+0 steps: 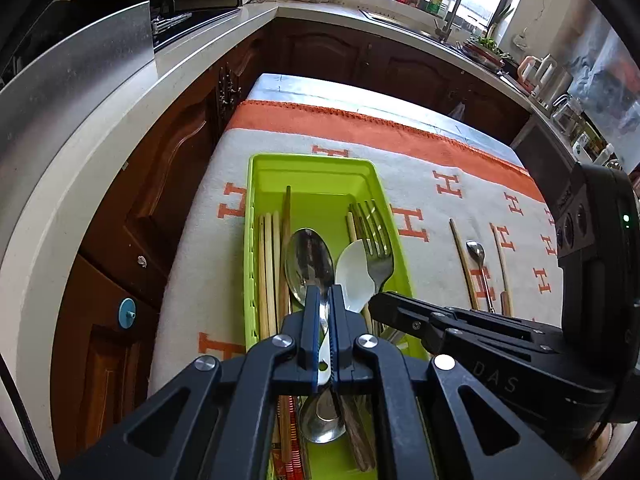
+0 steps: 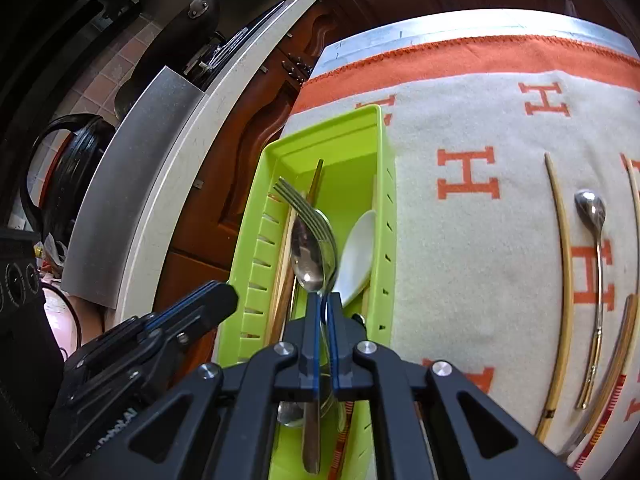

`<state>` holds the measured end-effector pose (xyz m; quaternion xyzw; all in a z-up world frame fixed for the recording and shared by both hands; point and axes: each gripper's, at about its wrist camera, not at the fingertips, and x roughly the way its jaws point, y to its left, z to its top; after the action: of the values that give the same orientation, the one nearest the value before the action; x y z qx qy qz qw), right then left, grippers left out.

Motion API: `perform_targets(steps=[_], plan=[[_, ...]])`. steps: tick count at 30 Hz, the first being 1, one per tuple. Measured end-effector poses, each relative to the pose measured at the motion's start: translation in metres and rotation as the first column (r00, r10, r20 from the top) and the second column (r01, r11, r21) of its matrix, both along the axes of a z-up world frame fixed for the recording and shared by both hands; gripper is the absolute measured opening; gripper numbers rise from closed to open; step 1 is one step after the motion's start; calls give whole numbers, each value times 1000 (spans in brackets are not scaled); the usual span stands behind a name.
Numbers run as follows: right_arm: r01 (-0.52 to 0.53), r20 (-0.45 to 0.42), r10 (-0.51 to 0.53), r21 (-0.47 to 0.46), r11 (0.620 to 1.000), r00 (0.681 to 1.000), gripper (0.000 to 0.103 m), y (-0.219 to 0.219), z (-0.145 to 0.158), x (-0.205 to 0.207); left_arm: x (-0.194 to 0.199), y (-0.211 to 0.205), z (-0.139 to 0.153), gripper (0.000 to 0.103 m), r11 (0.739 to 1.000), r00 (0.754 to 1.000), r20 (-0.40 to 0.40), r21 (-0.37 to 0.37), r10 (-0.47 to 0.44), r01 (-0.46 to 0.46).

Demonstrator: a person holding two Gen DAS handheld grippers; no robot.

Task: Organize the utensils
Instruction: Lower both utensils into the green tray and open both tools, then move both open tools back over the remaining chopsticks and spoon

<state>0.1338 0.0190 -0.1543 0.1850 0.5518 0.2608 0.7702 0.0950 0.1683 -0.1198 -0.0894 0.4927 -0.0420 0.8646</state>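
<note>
Left hand-held gripper [image 1: 324, 294]: jaws closed to a narrow gap, blue pads clamped on a spoon handle [image 1: 325, 344]. The gripper points steeply downward and away from its camera.

Right hand-held gripper [image 2: 325, 300]: jaws likewise closed to a narrow gap, pads clamped on a fork handle [image 2: 326, 344]. It also points steeply downward.

Relative position: the two grippers stand close side by side. In the left wrist view the right unit enters from the right edge; in the right wrist view the left unit enters from the lower left. Their tips are near but not touching.
</note>
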Motion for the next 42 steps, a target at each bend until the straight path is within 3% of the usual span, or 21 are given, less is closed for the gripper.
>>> perform_targets(steps=[2,7,11,14,22,31,42], plan=[[-3,16,4,-8,1000,1000,5,0,1,1,2,0,-3,5,1000,1000,-7,3,11,-11],[-7,37,8,-10,1000,999,5,-3,6,3,-2,4,-5,22,999,999,-2,7,53,-53],[-15,51,16,-18,1000,999,5,-8,9,0,-12,6,-3,26,997,997,2,1,77,-77],[-23,71,26,-39,999,997,5,-9,12,-6,-19,4,1,39,997,997,11,5,78,-78],[-20,112,27,-60,998,993,5,-27,26,-24,-37,-14,21,53,997,996,71,49,54,-57],[32,163,-16,-100,995,987,5,-78,39,-45,-49,-57,30,64,998,996,88,53,-25,21],[156,158,-128,-175,972,979,5,-151,24,-57,-43,-119,10,64,990,989,51,37,-136,134]])
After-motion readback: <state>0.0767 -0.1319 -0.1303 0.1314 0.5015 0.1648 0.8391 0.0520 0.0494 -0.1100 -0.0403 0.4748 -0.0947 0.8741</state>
